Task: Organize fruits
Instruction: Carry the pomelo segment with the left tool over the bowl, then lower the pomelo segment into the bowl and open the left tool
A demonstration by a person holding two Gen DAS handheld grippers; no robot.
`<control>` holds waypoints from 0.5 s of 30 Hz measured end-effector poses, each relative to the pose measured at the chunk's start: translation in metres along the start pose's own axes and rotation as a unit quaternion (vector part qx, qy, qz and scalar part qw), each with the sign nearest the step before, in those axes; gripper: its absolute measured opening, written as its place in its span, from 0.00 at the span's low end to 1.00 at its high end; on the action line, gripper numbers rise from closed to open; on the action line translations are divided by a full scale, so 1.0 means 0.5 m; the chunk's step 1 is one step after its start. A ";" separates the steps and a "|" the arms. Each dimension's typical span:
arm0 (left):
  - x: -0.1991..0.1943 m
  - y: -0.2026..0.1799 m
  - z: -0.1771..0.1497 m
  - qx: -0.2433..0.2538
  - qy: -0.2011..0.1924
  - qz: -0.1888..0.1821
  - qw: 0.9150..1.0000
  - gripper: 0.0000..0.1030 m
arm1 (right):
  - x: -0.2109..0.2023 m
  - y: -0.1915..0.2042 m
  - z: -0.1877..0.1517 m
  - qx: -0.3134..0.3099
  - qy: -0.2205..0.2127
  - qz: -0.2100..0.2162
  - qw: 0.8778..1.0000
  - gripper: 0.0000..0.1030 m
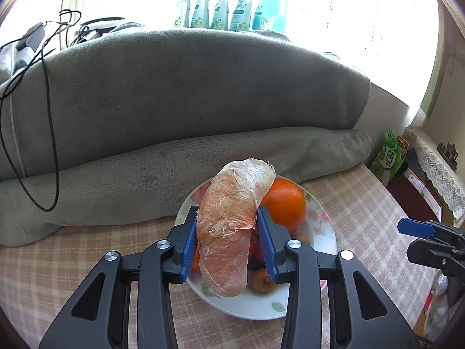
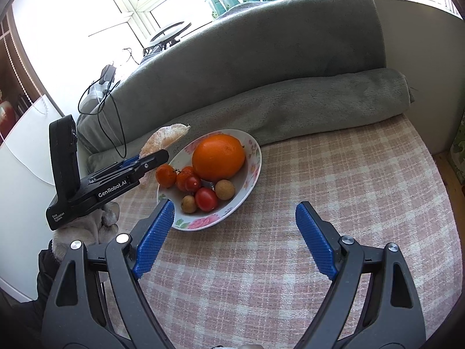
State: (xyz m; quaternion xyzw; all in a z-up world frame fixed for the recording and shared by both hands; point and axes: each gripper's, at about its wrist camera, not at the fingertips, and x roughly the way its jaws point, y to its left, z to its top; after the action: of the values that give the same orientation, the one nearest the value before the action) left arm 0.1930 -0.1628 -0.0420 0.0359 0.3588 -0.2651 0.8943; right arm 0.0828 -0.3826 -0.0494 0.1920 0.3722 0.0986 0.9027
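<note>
My left gripper [image 1: 228, 226] is shut on a peeled pomelo segment [image 1: 232, 221] and holds it just above the near left rim of a white floral plate [image 1: 322, 226]. The plate holds a large orange [image 1: 286, 203] and a brown longan [image 1: 261, 282]. In the right wrist view the left gripper [image 2: 151, 157] holds the segment [image 2: 162, 138] at the plate's [image 2: 252, 160] left edge; the plate carries the orange [image 2: 218, 157], small tangerines [image 2: 166, 175], cherry tomatoes [image 2: 206, 199] and longans [image 2: 224, 189]. My right gripper [image 2: 232, 226] is open and empty, in front of the plate.
A checked pink cloth [image 2: 319, 203] covers the surface. A grey blanket-covered couch back [image 1: 174, 101] rises behind the plate. Black cables [image 1: 46, 116] hang at the left. Green cartons [image 1: 389, 154] stand at the far right. The right gripper [image 1: 430, 238] shows at the right edge.
</note>
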 end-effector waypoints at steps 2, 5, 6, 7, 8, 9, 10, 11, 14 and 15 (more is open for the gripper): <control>0.003 -0.005 0.000 0.001 0.001 -0.001 1.000 0.36 | 0.000 -0.004 0.000 0.002 0.000 0.000 1.000 0.85; 0.007 -0.008 0.000 0.000 0.005 -0.001 1.000 0.36 | 0.001 -0.007 0.000 0.004 0.001 0.000 1.000 0.85; 0.010 -0.009 0.001 0.000 0.006 -0.001 1.000 0.36 | 0.001 -0.007 0.001 0.003 0.001 0.000 1.000 0.85; 0.012 -0.010 0.001 -0.001 0.007 -0.001 1.000 0.36 | 0.001 -0.007 0.001 0.003 0.001 0.000 1.000 0.85; 0.013 -0.011 0.001 -0.001 0.008 -0.002 1.000 0.36 | 0.001 -0.007 0.001 0.003 0.001 0.000 1.000 0.85; 0.014 -0.011 0.001 -0.002 0.008 -0.001 1.000 0.36 | 0.000 -0.008 0.001 0.003 0.001 0.000 1.000 0.85; 0.014 -0.012 0.001 -0.002 0.009 -0.002 1.000 0.36 | 0.000 -0.008 0.000 0.003 0.001 0.001 1.000 0.85; 0.015 -0.012 0.001 -0.002 0.009 -0.002 1.000 0.36 | 0.000 -0.008 0.000 0.003 0.002 0.001 1.000 0.85; 0.018 -0.014 0.002 -0.004 0.011 -0.004 1.000 0.36 | 0.000 -0.008 0.000 0.003 0.001 0.000 1.000 0.85; 0.019 -0.014 0.002 -0.004 0.011 -0.005 1.000 0.36 | 0.000 -0.008 0.000 0.004 0.001 0.000 1.000 0.85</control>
State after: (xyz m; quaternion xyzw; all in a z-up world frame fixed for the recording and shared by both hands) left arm 0.1959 -0.1732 -0.0464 0.0337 0.3695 -0.2675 0.8892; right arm 0.0831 -0.3862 -0.0513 0.1953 0.3734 0.0978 0.9016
